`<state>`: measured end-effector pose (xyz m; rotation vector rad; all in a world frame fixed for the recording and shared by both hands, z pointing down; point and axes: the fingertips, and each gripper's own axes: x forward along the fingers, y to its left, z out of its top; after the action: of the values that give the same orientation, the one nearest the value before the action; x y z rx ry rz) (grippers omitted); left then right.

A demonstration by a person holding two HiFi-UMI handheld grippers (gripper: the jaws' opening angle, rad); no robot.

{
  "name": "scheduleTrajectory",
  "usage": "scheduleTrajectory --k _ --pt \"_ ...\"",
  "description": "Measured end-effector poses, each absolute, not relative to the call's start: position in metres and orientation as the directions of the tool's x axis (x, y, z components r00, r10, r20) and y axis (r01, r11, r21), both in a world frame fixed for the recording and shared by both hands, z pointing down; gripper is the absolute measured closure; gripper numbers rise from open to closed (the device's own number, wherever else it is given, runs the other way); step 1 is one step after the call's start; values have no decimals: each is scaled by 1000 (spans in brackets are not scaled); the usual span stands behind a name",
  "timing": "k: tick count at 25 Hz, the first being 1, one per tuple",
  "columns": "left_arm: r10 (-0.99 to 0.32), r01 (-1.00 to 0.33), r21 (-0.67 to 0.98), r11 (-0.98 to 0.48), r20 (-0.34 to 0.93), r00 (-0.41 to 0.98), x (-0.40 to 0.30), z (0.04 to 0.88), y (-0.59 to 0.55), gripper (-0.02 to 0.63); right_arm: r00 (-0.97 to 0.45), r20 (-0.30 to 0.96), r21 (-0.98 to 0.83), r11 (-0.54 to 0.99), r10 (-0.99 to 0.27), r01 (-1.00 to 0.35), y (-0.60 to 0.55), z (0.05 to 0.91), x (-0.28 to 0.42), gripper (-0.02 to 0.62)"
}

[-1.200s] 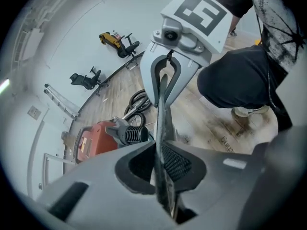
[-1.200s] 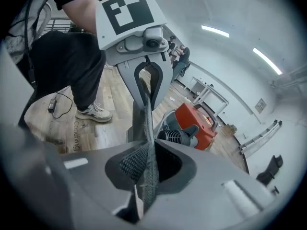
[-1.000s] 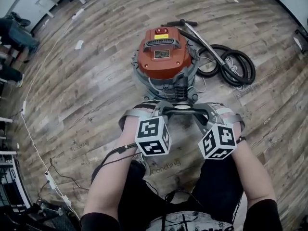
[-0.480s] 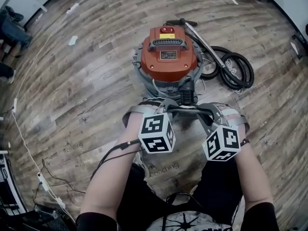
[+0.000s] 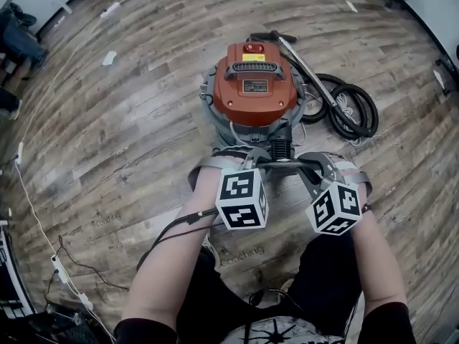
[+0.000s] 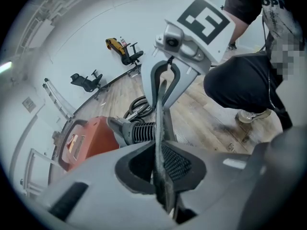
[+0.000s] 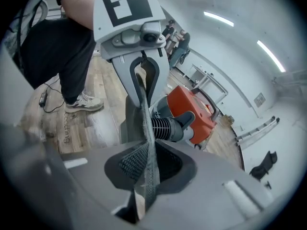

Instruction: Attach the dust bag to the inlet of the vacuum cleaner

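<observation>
— Where do we have the dust bag [image 6: 159, 123]?
— Our left gripper [image 6: 160, 171] is clamped on one edge. Our right gripper [image 7: 144, 174] pinches the other, its jaws having just eased open a little. The bag hangs just at six o'clock of the inlet [image 5: 281, 147] on the vacuum cleaner [image 5: 254, 84].
— Is it touching the inlet?
— We cannot tell.

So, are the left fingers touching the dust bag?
Touching. In the left gripper view, the left gripper has its fingers clamped on the dust bag edge.
</observation>
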<state>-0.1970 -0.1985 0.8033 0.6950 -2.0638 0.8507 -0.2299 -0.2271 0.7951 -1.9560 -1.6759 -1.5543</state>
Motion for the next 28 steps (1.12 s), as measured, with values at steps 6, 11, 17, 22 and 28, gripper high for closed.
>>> scheduleTrajectory --k 6,11,17,22,28 --pt "-186 -712 -352 608 809 -558 -211 790 -205 575 -156 730 451 -297 665 842 -233 808 -242 551" --pt "-157 -697 -329 637 830 -535 -203 803 -189 575 -193 718 512 -319 669 797 -221 791 -238 555" --pt "-164 -690 -262 675 858 -486 -195 824 -183 575 -233 730 591 -422 643 687 -206 776 -229 555" --pt "-204 -667 -229 709 839 -505 -202 811 -183 578 -203 735 536 -372 647 758 -212 786 -238 555" --pt "-169 -663 -308 683 816 -553 -217 797 -188 578 -205 726 477 -266 656 838 -221 797 -248 555"
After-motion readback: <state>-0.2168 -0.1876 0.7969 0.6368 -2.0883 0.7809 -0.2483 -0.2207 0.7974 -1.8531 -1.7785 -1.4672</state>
